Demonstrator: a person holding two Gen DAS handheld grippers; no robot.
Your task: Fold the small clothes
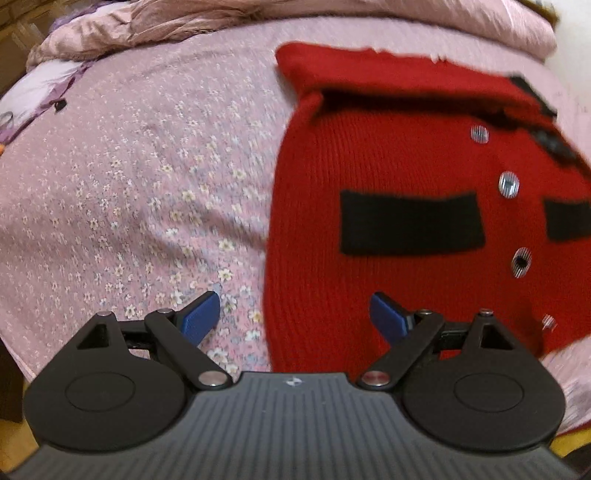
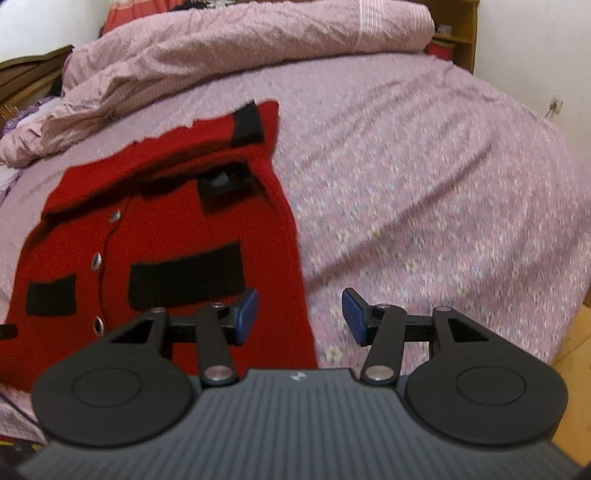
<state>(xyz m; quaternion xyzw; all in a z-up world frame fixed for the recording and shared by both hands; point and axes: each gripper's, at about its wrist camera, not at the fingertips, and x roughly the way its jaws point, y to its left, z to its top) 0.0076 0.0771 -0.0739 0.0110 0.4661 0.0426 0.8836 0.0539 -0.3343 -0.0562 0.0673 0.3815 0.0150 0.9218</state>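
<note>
A small red knitted cardigan (image 1: 399, 155) with black pocket patches and silver buttons lies flat on the pink floral bedsheet (image 1: 147, 184). Its sleeves are folded across the upper part. My left gripper (image 1: 295, 317) is open and empty, hovering over the cardigan's lower left edge. In the right wrist view the cardigan (image 2: 166, 221) lies at the left. My right gripper (image 2: 300, 314) is open and empty, hovering over the cardigan's lower right edge, with its left finger over red knit and its right finger over the sheet (image 2: 424, 203).
A rumpled pink duvet (image 2: 229, 51) is bunched along the far side of the bed. A wooden shelf (image 2: 454, 33) stands at the far right corner. The bed's right edge (image 2: 565, 332) drops off beside a yellowish floor.
</note>
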